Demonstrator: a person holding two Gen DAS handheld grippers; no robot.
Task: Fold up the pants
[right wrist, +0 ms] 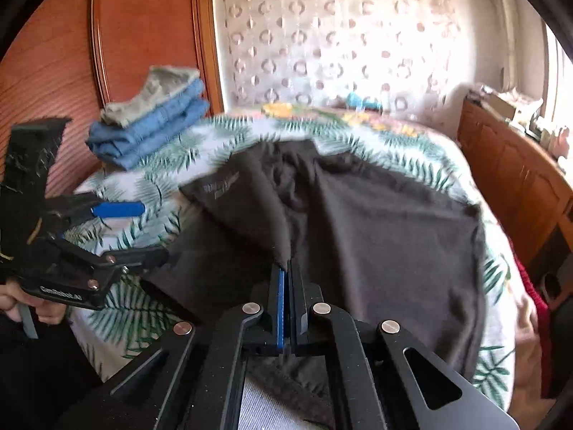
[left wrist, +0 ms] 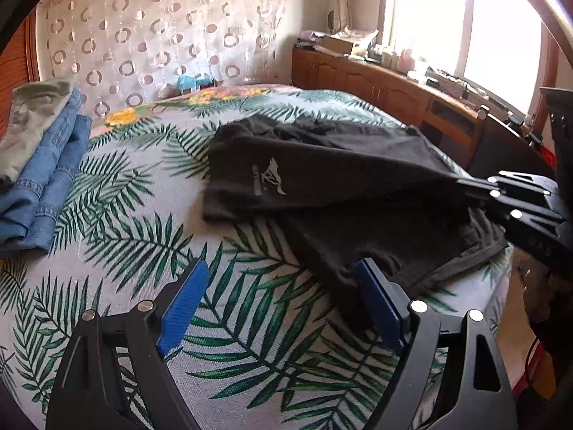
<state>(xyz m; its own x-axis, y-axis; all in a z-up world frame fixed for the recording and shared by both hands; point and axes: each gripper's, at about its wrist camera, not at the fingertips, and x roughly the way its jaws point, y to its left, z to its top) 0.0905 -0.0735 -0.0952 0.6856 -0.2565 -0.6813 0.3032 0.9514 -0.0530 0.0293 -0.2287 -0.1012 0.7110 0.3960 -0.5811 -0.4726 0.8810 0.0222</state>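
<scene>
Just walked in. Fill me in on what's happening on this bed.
A person is folding black pants on the leaf-print bedspread with two handheld grippers. The right gripper is shut on a fold of the fabric, lifting it off the bed. The left gripper is open and holds nothing. Folded jeans sit stacked nearby.

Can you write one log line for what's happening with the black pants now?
right gripper: shut on black pants | left gripper: open, empty | pants: partly folded on bed

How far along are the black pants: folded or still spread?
Partly folded. The black pants have one layer lying over another on the bedspread, and the right gripper, jaws shut, pinches an edge.
</scene>
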